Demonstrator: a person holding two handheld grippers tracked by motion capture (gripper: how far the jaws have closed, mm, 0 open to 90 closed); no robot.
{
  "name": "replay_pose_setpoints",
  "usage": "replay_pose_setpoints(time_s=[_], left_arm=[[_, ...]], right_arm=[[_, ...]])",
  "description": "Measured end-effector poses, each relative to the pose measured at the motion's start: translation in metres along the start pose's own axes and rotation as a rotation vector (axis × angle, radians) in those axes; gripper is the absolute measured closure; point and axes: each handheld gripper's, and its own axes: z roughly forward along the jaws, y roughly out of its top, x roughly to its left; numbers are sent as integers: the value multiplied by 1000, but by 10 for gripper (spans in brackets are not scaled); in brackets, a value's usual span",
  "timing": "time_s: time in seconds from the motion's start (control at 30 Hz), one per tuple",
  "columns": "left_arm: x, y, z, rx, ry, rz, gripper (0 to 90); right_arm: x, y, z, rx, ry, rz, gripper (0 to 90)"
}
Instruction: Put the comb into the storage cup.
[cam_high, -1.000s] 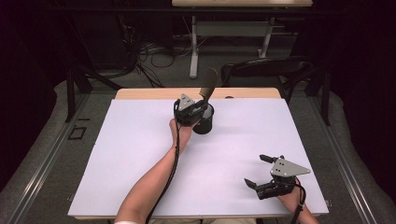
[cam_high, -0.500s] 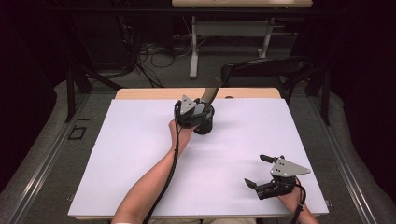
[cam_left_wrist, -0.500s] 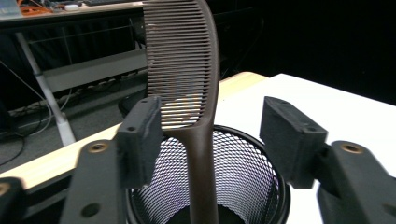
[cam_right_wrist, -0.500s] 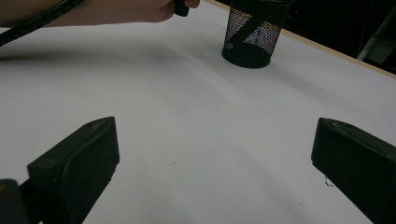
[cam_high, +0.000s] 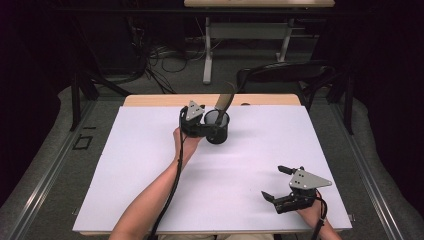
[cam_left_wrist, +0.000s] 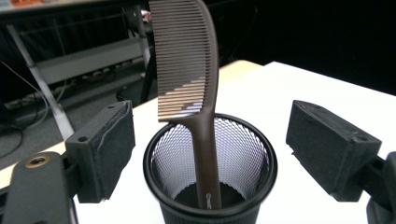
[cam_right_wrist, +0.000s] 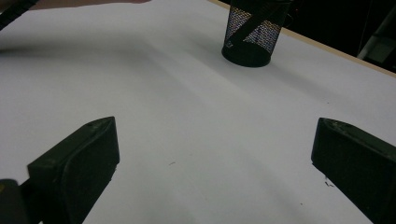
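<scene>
A black mesh cup (cam_high: 217, 127) stands at the far middle of the white table (cam_high: 130, 165). A brown comb (cam_high: 224, 102) stands in it handle down, teeth up, leaning on the rim. My left gripper (cam_high: 210, 131) is just left of the cup. In the left gripper view its jaws (cam_left_wrist: 210, 149) have just been opening and flank the cup (cam_left_wrist: 210, 186) and comb (cam_left_wrist: 189, 60) without touching either. My right gripper (cam_high: 274, 182) rests open near the front right edge, nothing between its pads (cam_right_wrist: 74, 163). The cup (cam_right_wrist: 252, 32) shows far off in that view.
The person's left forearm (cam_high: 160, 195) lies across the table's middle with a black cable along it. A wooden strip (cam_high: 150, 100) borders the far edge. Beyond it stand a black chair (cam_high: 285, 75), desk legs and floor cables.
The left gripper's jaws have spread and let go of the comb, which has sunk lower into the cup. The left hand has drawn back a little to the left. The right gripper has kept still.
</scene>
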Motion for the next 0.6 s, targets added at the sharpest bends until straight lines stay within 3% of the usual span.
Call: replay_pose_setpoints(time_s=[0.3, 0.6], left_arm=[[8, 0, -15, 61, -7, -13, 60], [10, 1, -31, 116, -15, 23, 2]], right_arm=[[0, 1, 1, 2, 3, 1, 6], [0, 0, 1, 4, 4, 4, 6]])
